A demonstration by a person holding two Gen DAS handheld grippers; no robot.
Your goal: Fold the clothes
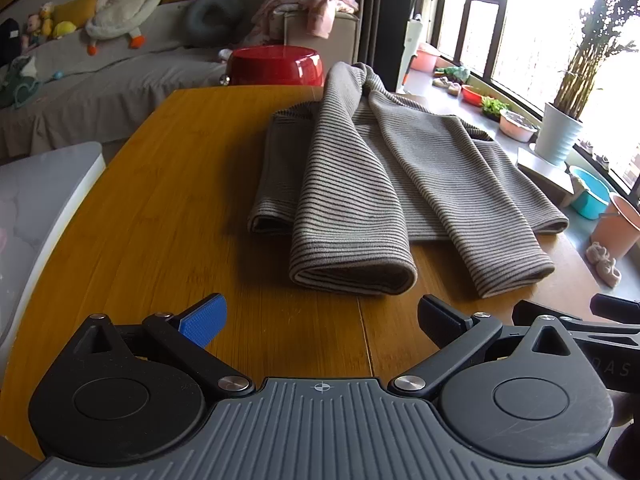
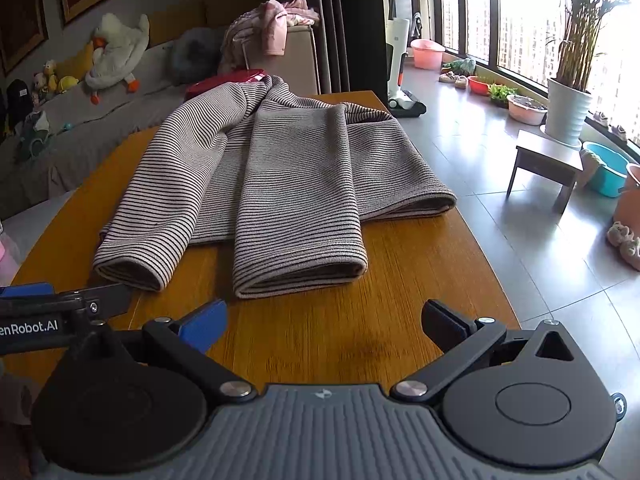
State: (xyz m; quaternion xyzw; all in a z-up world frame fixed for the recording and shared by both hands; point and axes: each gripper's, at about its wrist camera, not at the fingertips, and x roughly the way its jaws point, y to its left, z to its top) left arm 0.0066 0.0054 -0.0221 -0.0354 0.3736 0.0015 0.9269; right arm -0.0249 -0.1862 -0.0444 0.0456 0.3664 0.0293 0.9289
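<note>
the left wrist view shows things that the right wrist view does not: a pale chair edge [image 1: 52, 200] to the left of the left gripper [image 1: 320, 322], and the whole red round stool [image 1: 276, 65] far ahead of it, behind the table. the right wrist view shows instead the open tiled floor [image 2: 500, 208] to the right of the right gripper [image 2: 324, 322], with a small dark side table [image 2: 548, 164] and a white upright vacuum [image 2: 398, 68] on it; there the stool is only a red strip behind the garment.

there is one garment, a grey striped sweater [image 1: 372, 172], lying on the wooden table [image 1: 168, 184] just ahead of both tools. its two sleeves are laid over the body and point toward the grippers, so two cuff ends face the cameras. two grippers are in view; each has one blue pad [image 1: 204, 320] on its left finger and one black finger on its right. both grippers are spread wide, hold nothing and are not touching the cloth. they stand close side by side: a part of the right tool enters the left view at the right edge, and a part of the left tool enters the right view at the left edge.

the collar end of the sweater is far from the tools and bunched, so its shape is hard to make out. a printed label on the left tool is cut off by the frame edge. the window [image 2: 532, 20] is overexposed, and outside is not readable.
</note>
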